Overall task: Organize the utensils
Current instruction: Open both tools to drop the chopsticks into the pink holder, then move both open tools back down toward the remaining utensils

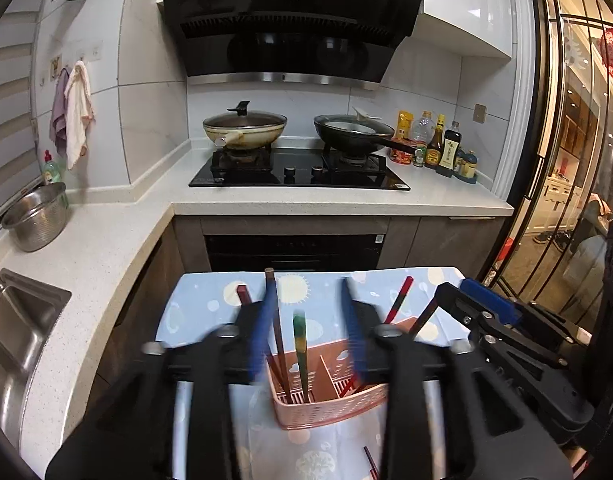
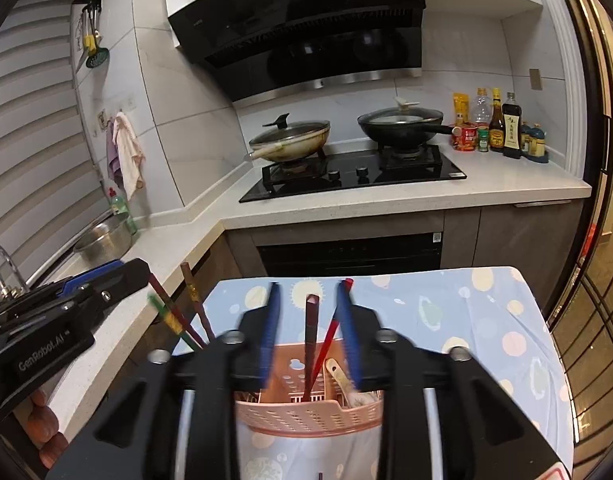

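A pink perforated utensil basket (image 1: 330,408) stands on a blue patterned cloth (image 1: 210,300); it also shows in the right wrist view (image 2: 306,416). Several chopsticks stand in it, among them a brown one (image 1: 275,320), a green one (image 1: 300,344) and a red one (image 1: 398,300). The right wrist view shows a dark chopstick (image 2: 311,332), a red one (image 2: 326,340) and a pale spoon (image 2: 342,380) inside. My left gripper (image 1: 309,320) is open above the basket's left compartment. My right gripper (image 2: 309,328) is open above the basket, with nothing between its fingers.
Loose chopsticks (image 1: 370,464) lie on the cloth in front of the basket. A steel sink (image 1: 14,332) and steel pot (image 1: 36,216) are on the left counter. The stove (image 1: 298,172) with two pans and sauce bottles (image 1: 446,148) lies beyond. A glass door (image 1: 566,160) is to the right.
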Available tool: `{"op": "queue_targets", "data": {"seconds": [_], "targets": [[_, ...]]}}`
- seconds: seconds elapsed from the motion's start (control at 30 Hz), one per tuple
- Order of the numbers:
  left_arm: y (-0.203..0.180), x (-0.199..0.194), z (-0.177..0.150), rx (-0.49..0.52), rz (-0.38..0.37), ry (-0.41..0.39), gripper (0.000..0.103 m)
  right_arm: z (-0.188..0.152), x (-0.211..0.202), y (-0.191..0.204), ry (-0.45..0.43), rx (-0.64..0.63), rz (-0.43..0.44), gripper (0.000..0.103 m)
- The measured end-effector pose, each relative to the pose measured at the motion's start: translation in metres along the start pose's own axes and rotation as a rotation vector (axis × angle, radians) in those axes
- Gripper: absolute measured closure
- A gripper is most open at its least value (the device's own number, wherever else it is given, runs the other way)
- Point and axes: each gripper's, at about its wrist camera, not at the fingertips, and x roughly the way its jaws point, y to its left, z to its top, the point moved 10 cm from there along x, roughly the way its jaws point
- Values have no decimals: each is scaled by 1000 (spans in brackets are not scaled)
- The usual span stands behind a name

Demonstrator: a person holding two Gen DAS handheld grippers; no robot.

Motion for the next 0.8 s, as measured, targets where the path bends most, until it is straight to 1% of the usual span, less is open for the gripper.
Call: {"op": "queue_targets", "data": {"seconds": [0.03,0.07,0.27,0.47,0.63,0.8], "targets": [[1,-4,-1,2,15,-9,51,0,-6,0,-9,0,-1,67],[1,-9,-3,7,26,-13,50,-1,-11,-2,-15,-2,-5,67],[0,-25,-15,-9,26,4,50,-12,-48,-4,-37,2,-1,62],[-7,-47,-27,-6,19,9,50,-25,-78,-3,-45,-7,-6,62],[-14,-61,-36,17,21,10,50,-35,-96,2,-43,-11,-1,62],[-17,-73,-50,16,12,20,50,-48,-112,6,-38,-19,0,62]]}}
